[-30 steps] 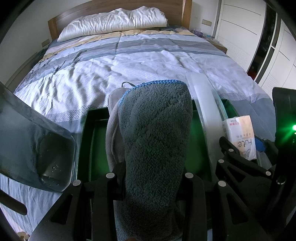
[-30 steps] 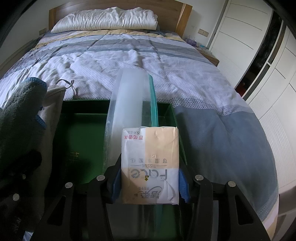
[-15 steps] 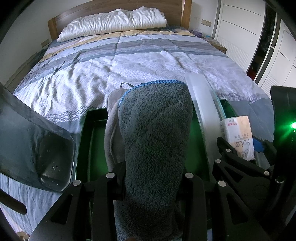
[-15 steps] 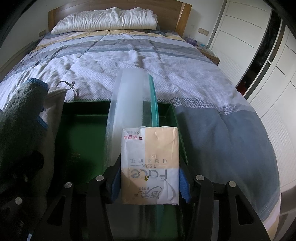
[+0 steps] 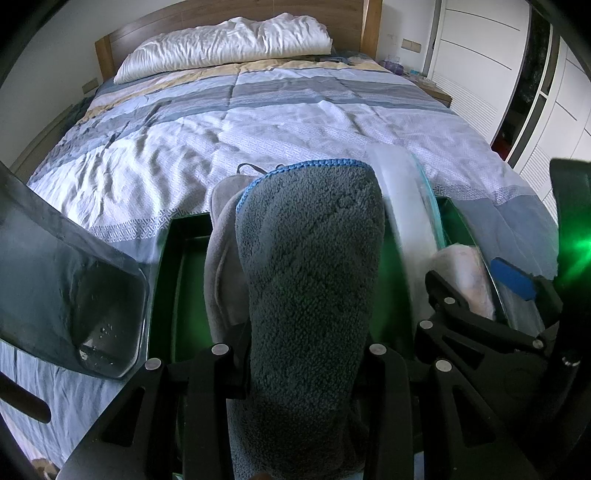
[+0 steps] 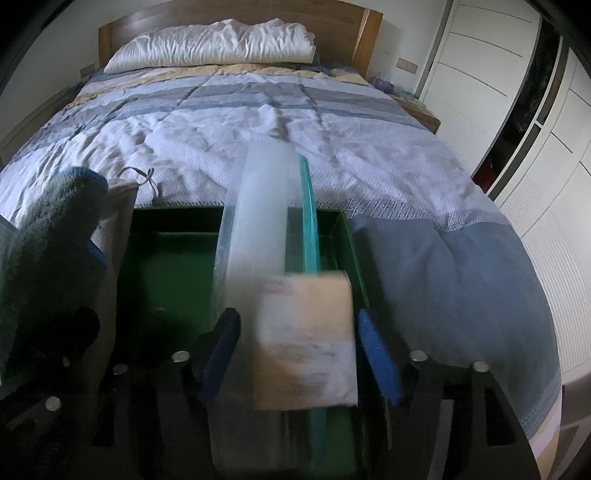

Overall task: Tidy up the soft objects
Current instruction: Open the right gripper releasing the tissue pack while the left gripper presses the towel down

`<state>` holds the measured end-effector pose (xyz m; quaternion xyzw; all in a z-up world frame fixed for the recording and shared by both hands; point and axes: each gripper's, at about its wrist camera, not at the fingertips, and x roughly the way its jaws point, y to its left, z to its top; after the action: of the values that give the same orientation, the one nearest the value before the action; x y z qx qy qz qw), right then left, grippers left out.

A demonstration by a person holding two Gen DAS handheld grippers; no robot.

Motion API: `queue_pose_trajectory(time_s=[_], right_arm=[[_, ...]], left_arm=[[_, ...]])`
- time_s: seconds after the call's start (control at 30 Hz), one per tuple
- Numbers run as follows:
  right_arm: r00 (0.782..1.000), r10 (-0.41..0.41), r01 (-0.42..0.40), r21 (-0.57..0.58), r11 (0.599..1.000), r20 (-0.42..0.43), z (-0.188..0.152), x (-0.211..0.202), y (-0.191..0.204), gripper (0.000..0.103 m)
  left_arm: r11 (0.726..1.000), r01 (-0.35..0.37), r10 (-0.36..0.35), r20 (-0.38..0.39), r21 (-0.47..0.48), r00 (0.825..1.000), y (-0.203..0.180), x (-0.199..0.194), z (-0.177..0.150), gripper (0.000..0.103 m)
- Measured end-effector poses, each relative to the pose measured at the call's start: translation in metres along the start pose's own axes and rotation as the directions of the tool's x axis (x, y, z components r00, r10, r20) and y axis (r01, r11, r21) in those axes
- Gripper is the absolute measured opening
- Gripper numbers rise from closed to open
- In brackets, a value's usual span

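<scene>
We see two hand-held grippers poised over a dark green box (image 6: 166, 280) that lies on a bed (image 5: 295, 122) with a striped grey and white quilt. The left gripper (image 5: 295, 354) is clamped on a folded dark grey towel (image 5: 310, 266) with a blue stitched hem; the towel stands upright between its jaws, above the left part of the box. Behind it, touching it, we see a lighter grey cloth (image 5: 221, 258) with a small hanging loop.

The right gripper (image 6: 303, 350) has just been opening: its blue pads (image 6: 376, 358) now stand clear on either side of a tissue pack (image 6: 306, 339), which appears blurred between them, so that nothing is gripped. The pack sits at the right end of the box, just beside a translucent plastic divider (image 6: 255, 229) with a teal edge, which stands on edge and separates the right compartment from the wider left one.

A white pillow (image 6: 210, 40) lies against the wooden headboard (image 6: 229, 11), and white wardrobe doors (image 6: 480, 70) close the right of the scene.
</scene>
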<state>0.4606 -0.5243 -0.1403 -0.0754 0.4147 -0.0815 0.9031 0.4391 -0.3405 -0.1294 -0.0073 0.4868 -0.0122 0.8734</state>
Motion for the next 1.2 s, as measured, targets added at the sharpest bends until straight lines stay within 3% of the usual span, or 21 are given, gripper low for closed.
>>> queue_pose_trajectory(time_s=[0.3, 1.13, 1.2], right_arm=[[1.000, -0.005, 0.005, 0.007, 1.000, 0.004, -0.001, -0.004, 0.001, 0.076], [0.999, -0.028, 0.026, 0.040, 0.999, 0.042, 0.002, -0.017, -0.012, 0.079], [0.999, -0.030, 0.029, 0.038, 0.999, 0.043, 0.002, -0.017, -0.012, 0.079]], left_arm=[[1.000, 0.003, -0.003, 0.002, 0.001, 1.000, -0.003, -0.003, -0.002, 0.030], [1.000, 0.011, -0.011, -0.003, 0.008, 1.000, -0.013, 0.001, 0.000, 0.031], [1.000, 0.010, -0.010, -0.002, 0.000, 1.000, -0.011, 0.002, -0.001, 0.035]])
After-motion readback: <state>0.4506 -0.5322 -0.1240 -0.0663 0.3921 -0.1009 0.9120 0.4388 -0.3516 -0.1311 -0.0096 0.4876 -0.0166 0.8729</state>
